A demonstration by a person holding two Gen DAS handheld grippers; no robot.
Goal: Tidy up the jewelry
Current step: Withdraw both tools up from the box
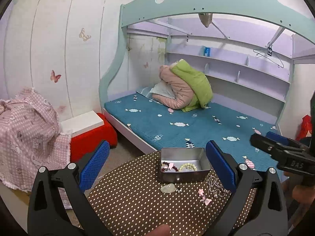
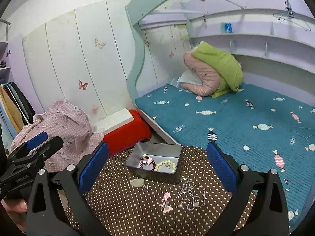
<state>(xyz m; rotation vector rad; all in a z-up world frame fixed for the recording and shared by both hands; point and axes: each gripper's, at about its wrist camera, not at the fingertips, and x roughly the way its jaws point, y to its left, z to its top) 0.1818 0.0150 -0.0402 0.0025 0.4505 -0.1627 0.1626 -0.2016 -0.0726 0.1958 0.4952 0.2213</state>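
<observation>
— Jewelry?
— Split between the metal tin (image 2: 155, 162) and the polka-dot cloth (image 2: 126, 212) on the bench. Inside the tin: a dark red bead bracelet (image 2: 152, 166) with a pink charm, touching a pale green bead bracelet (image 2: 165, 166).
— On the cloth?
— Just in front of the tin, a pale flat stone pendant (image 2: 137, 182). Nearer the camera, a pink bow piece (image 2: 166, 202), and beside it a tangled silver chain (image 2: 190, 194). None of these touching the tin, as far as visible.
— Left gripper (image 1: 157, 167)?
— Jaws spread wide, blue pads well apart, nothing between them. Framing the tin in the left wrist view, but clear of it.
— Right gripper (image 2: 157, 165)?
— Same: jaws released and wide, empty. Visible also at the right edge of the left wrist view, beside the bed (image 1: 196, 125).
— Hands?
— A fingertip at the bottom edge of the left wrist view; part of a hand (image 2: 16, 206) under the left gripper in the right wrist view.
— Surroundings?
— Teal blanket with candy shapes on the bed, a pink and green jacket (image 1: 185, 86) bundled at its far end, a red stool (image 1: 92, 137) and a pink checked cloth (image 1: 27, 133) to the left.
</observation>
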